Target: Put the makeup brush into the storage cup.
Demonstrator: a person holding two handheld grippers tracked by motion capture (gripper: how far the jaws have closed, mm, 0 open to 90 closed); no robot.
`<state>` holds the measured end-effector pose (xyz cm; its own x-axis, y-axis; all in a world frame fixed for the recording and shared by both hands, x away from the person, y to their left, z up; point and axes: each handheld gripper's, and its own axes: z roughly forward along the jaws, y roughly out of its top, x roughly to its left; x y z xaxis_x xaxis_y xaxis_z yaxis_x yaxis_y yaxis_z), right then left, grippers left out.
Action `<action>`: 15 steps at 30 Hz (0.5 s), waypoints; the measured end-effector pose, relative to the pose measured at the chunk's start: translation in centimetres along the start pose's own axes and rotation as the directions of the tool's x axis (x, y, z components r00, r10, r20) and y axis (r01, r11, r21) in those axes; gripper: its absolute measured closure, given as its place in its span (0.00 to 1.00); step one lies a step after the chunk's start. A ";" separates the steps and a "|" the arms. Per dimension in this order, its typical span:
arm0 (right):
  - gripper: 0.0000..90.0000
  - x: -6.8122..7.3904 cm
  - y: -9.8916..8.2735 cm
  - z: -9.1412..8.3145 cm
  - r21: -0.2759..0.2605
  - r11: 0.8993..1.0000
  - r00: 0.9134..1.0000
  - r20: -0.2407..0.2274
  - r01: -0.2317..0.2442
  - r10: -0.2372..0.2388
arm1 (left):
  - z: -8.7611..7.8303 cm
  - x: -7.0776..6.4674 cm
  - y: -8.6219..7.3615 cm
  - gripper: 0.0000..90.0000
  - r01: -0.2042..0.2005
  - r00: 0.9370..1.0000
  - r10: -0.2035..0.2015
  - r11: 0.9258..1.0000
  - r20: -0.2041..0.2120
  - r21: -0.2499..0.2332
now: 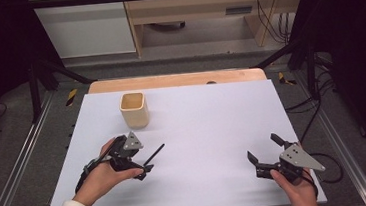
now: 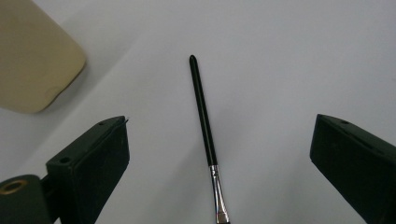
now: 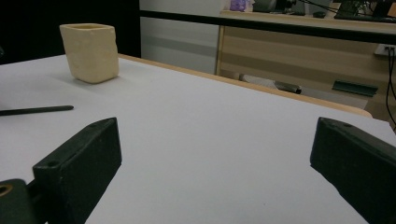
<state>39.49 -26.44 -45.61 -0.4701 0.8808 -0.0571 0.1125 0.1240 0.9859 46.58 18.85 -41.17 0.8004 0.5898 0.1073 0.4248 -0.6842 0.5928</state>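
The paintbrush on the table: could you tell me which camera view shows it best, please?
The left gripper view: the paintbrush lies between the open jaws, its black handle and metal ferrule plain. The high view shows a thin dark stick by the left gripper. The right gripper view catches just the handle's end.

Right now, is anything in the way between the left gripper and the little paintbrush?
Nothing visible is. The left gripper hangs right over the paintbrush, fingers spread wide on either side of it, with bare white table between. The beige cup stands off to one side, apart from the brush.
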 end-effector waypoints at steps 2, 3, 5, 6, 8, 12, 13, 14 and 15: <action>0.03 0.0 0.0 0.0 0.000 1.000 1.000 0.000 0.000 0.000 | 0.2 0.0 0.1 0.05 0.002 1.000 -0.002 1.000 0.000 0.016; 0.03 0.0 0.0 0.0 -0.001 1.000 1.000 0.001 0.002 -0.002 | 0.2 0.0 0.2 0.06 -0.001 1.000 0.001 1.000 0.000 0.027; 0.03 0.0 0.0 -0.1 0.000 1.000 1.000 0.000 0.001 -0.001 | 0.4 0.0 0.2 0.07 0.007 1.000 -0.007 0.999 0.001 0.042; 0.03 0.0 0.0 -0.1 -0.002 1.000 1.000 0.001 0.003 -0.003 | 0.6 0.0 0.2 0.08 0.008 1.000 -0.008 0.999 -0.003 0.049; 0.03 0.0 0.0 0.0 -0.001 1.000 1.000 -0.001 0.004 -0.004 | 0.9 0.0 0.3 0.10 0.009 1.000 -0.009 0.998 -0.007 0.065; 0.03 0.0 0.0 0.0 0.003 1.000 1.000 -0.002 0.005 -0.005 | 1.5 0.1 0.3 0.16 0.029 1.000 -0.029 0.995 -0.003 0.091; 0.03 0.0 0.0 0.0 0.004 1.000 1.000 0.000 0.006 -0.006 | 1.6 0.2 0.4 0.17 0.038 0.999 -0.038 0.994 0.004 0.107; 0.03 0.0 0.0 0.0 0.003 1.000 1.000 0.001 0.008 -0.008 | 1.8 0.2 0.4 0.18 0.040 0.999 -0.040 0.992 0.004 0.118; 0.03 0.0 0.0 0.0 0.005 1.000 1.000 0.001 0.008 -0.008 | 1.9 0.1 0.4 0.19 0.035 0.999 -0.036 0.992 0.006 0.125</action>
<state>39.47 -26.45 -45.64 -0.4698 0.8804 -0.0649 0.1134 0.1331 0.9846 47.66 17.83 -42.46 0.7874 0.6111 0.0809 0.5018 -0.7117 0.4916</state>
